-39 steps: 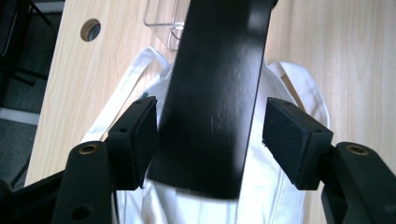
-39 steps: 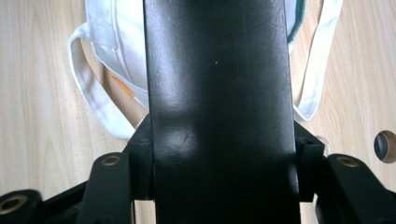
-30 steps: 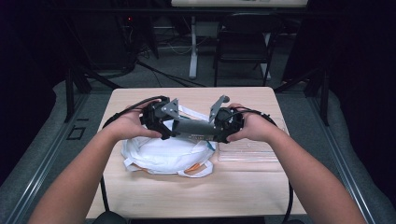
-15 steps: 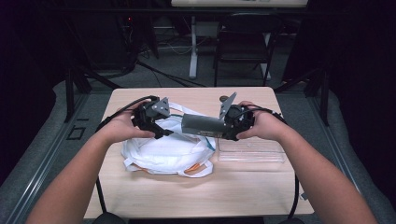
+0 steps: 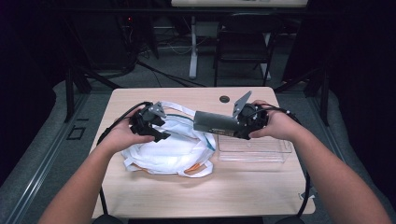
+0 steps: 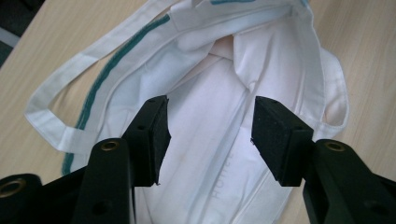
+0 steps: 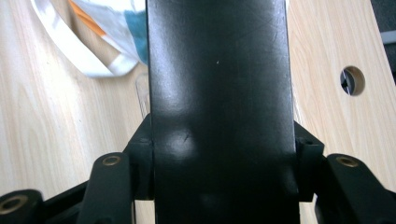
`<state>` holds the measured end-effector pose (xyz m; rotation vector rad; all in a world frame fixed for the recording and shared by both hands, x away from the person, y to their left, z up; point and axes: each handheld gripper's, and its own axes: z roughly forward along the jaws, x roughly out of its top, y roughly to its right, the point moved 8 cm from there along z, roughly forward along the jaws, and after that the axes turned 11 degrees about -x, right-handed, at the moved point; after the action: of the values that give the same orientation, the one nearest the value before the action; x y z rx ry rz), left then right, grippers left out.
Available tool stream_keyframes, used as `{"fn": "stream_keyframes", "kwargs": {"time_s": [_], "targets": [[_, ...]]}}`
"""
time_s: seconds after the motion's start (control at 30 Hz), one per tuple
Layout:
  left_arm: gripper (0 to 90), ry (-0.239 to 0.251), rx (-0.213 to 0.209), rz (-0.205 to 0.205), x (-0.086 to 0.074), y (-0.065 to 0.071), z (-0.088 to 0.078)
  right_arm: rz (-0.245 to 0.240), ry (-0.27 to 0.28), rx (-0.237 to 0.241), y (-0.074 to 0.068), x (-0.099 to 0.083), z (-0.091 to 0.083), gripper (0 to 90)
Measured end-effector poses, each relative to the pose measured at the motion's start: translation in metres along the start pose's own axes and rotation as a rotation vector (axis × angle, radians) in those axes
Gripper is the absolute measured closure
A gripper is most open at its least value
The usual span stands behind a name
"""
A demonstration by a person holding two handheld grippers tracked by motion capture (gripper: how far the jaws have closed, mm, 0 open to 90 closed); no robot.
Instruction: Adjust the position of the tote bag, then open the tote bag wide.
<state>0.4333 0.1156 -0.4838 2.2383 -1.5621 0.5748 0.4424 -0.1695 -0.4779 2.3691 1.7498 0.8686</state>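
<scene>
Since the earlier high view, the two grippers are standing farther apart: the right gripper [image 5: 237,127] is carrying the dark box [image 5: 215,122] off to the right, away from the bag [image 5: 170,150], while the left gripper [image 5: 159,130] is sitting lower over the bag's mouth.

The worktop [image 5: 243,186] is bearing the white bag at centre-left and a clear tray [image 5: 254,150] at the right. The bag is lying flat with its mouth turned toward the far edge and its handles spread, so the opening is staying reachable. The tray is lying just beside the bag, under the right hand, probably as the destination for the box.

The box is being held level above the near end of the tray, clear of the worktop. In the right gripper view the box [image 7: 217,93] is sitting between the jaws with both pads pressing on its sides; the right gripper [image 7: 219,154] is standing fairly wide because the box is wide.

In the left gripper view the left gripper [image 6: 210,135] is pointing down into the bag [image 6: 210,84]. Its jaws have just been closing, yet a broad gap is remaining and the pads [image 6: 159,135] are pinching no cloth.
</scene>
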Motion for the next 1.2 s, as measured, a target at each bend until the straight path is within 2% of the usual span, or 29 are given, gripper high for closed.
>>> {"fn": "stream_keyframes", "kwargs": {"time_s": [0.27, 0.33, 0.53, 0.63, 0.67, 0.73, 0.9, 1.0, 1.2], "targets": [[52.6, 0.055, 0.024, -0.111, -0.019, -0.004, 0.009, 0.014, -0.011, -0.013, 0.007, -0.013, -0.004, 42.6], [52.8, 0.059, 0.054, -0.129, -0.024, -0.005, 0.011, 0.013, -0.017, -0.016, 0.008, -0.015, -0.005, 42.6], [53.0, 0.07, 0.103, -0.179, -0.038, -0.009, 0.014, 0.034, -0.014, -0.011, 0.009, -0.02, -0.003, 42.6], [53.0, 0.127, 0.081, -0.211, -0.041, -0.007, 0.014, 0.03, -0.02, -0.011, 0.009, -0.023, -0.001, 42.6], [53.0, 0.131, 0.085, -0.221, -0.044, -0.007, 0.015, 0.029, -0.018, -0.011, 0.009, -0.024, -0.001, 42.6], [53.0, 0.123, 0.112, -0.229, -0.049, -0.007, 0.018, 0.031, -0.015, -0.016, 0.009, -0.025, -0.001, 42.6], [53.0, 0.121, 0.097, -0.234, -0.053, -0.003, 0.024, 0.033, -0.017, -0.017, 0.01, -0.027, -0.001, 42.6], [53.0, 0.096, 0.113, -0.234, -0.059, -0.002, 0.031, 0.044, -0.008, -0.019, 0.013, -0.029, -0.001, 42.6], [53.2, 0.086, 0.126, -0.243, -0.067, -0.003, 0.038, 0.054, -0.015, -0.026, 0.017, -0.036, -0.001, 42.6]]}}
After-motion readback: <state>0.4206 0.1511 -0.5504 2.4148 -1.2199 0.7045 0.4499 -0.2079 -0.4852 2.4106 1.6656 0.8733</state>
